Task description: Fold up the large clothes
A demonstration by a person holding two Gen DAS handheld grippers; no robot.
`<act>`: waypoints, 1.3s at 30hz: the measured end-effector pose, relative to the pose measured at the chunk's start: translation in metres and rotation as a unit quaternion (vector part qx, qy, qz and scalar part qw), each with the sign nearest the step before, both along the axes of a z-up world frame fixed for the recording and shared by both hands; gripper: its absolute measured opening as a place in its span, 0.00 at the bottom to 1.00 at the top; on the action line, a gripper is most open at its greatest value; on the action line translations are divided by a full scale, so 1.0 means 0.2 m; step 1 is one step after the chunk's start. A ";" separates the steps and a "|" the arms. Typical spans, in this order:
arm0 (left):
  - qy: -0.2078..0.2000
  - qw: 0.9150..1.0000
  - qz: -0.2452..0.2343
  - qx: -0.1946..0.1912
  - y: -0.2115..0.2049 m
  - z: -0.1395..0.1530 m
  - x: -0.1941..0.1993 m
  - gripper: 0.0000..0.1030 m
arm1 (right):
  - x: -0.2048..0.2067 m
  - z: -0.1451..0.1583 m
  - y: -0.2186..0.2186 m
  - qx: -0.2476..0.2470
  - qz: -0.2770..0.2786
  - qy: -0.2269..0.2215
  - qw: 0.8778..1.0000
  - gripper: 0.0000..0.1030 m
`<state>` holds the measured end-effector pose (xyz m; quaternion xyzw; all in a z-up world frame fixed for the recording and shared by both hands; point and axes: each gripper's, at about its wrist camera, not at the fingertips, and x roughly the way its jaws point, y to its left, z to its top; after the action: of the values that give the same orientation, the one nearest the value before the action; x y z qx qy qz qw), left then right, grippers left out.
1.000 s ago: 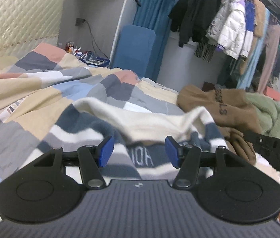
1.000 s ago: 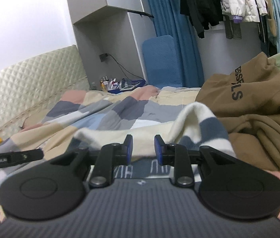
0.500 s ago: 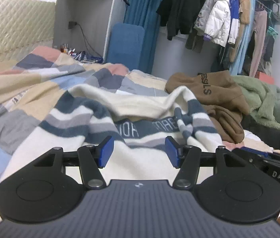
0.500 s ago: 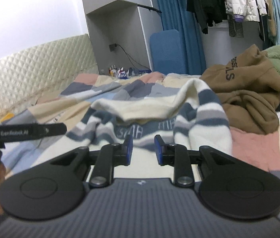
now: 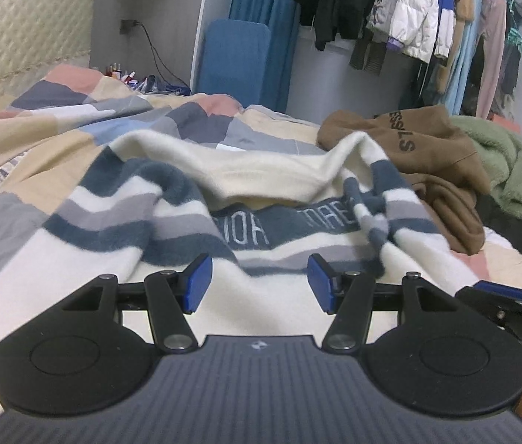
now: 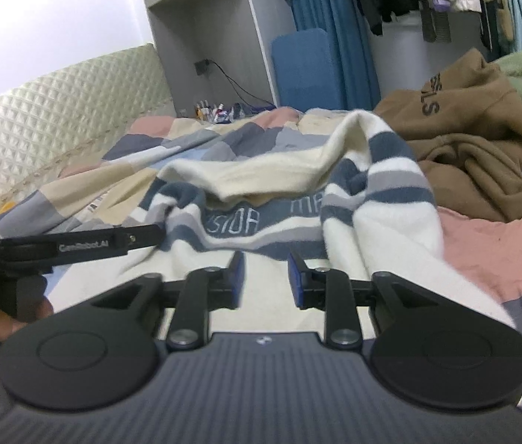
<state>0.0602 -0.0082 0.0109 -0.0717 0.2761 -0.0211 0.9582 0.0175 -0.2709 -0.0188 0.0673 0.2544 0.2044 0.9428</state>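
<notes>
A cream sweater with navy and grey stripes (image 5: 261, 259) lies spread on the bed, its far hem folded back toward me and showing the cream inside. It also shows in the right wrist view (image 6: 383, 229). My left gripper (image 5: 259, 283) is open and empty, hovering over the sweater's near cream part. My right gripper (image 6: 264, 277) is open with a narrower gap, empty, over the same part. The left gripper's body (image 6: 57, 249) shows at the left of the right wrist view. The right gripper's body (image 5: 512, 307) shows at the right of the left wrist view.
A patchwork duvet (image 5: 39, 137) covers the bed. A brown hoodie (image 5: 427, 155) and a green fleece (image 5: 512, 170) are piled at the far right. A quilted headboard (image 6: 57, 111) is at left. A clothes rack (image 5: 427, 18) and blue chair (image 5: 237, 63) stand behind.
Both grippers have pulled back toward me and lifted, so more of the sweater shows. The folded-back hem now lies on the sweater. The jaws keep their gaps.
</notes>
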 end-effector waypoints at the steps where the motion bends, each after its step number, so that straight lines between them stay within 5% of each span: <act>1: 0.000 1.000 0.000 0.002 0.01 -0.01 0.03 0.61 | 0.02 -0.01 0.01 0.001 -0.001 0.002 1.000 0.47; 5: 0.002 1.000 0.001 -0.003 0.09 -0.05 0.16 0.61 | 0.10 -0.04 0.05 -0.002 -0.006 0.007 1.000 0.59; 14: -0.001 1.000 -0.010 0.027 0.30 -0.10 0.40 0.61 | 0.37 -0.18 0.18 -0.009 -0.005 0.042 0.999 0.59; 25: 0.031 0.997 0.029 -0.068 0.60 -0.26 0.48 0.61 | 0.84 -0.33 0.56 -0.088 0.014 0.034 0.995 0.58; 33: 0.030 0.991 0.047 -0.121 0.66 -0.32 0.47 0.61 | 1.34 -0.47 0.81 -0.149 -0.014 0.071 0.986 0.52; 39: 0.041 0.987 0.064 -0.143 0.71 -0.41 0.52 0.61 | 1.63 -0.42 0.96 -0.162 -0.024 0.020 0.986 0.52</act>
<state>0.1646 0.1329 -0.0707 -0.2268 0.3044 0.0044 0.9251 0.3427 -0.0795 -0.1034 -0.0759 0.3009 0.1363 0.9408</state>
